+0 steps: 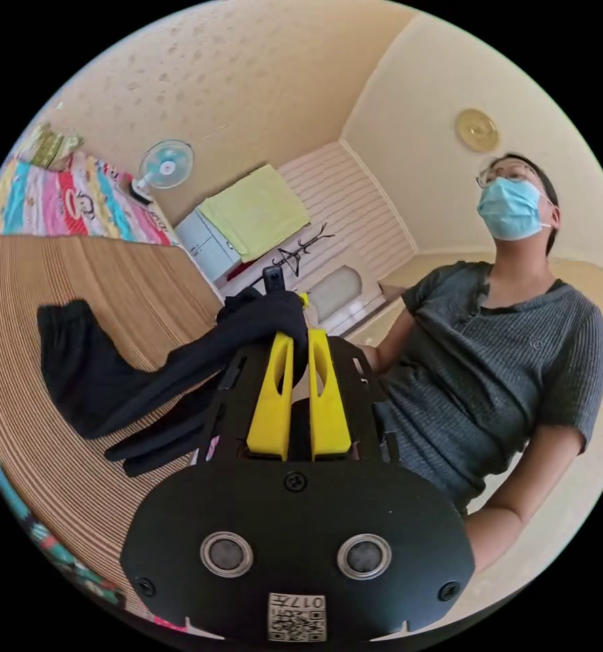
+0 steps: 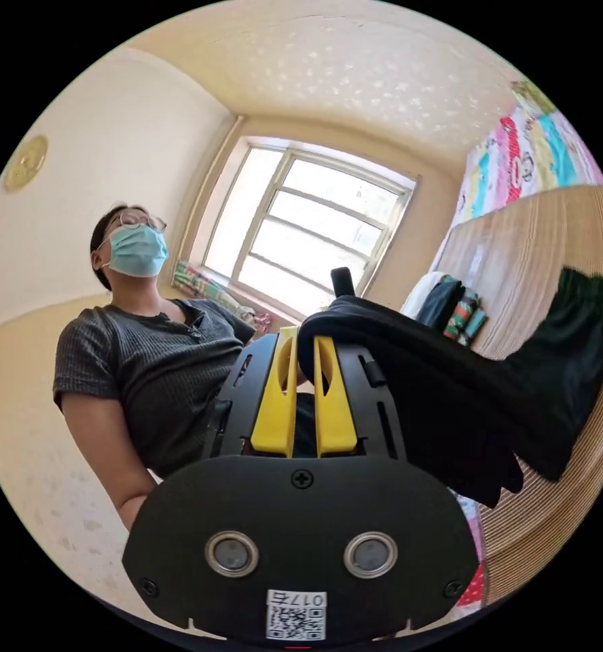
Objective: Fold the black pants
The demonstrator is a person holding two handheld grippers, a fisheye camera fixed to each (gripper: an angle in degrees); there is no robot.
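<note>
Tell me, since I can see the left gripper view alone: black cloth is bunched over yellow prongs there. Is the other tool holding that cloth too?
Observer: Yes. In the right gripper view the right gripper has its yellow jaws closed on an end of the black pants.
Operator: Where does the cloth go from there?
Observer: It drapes away from the jaws down onto the woven mat, where the far end lies.
Operator: Anything else on that mat?
Observer: A small stack of folded clothes sits past the pants.
Operator: What is behind the person on that side?
Observer: A large bright window.
</note>
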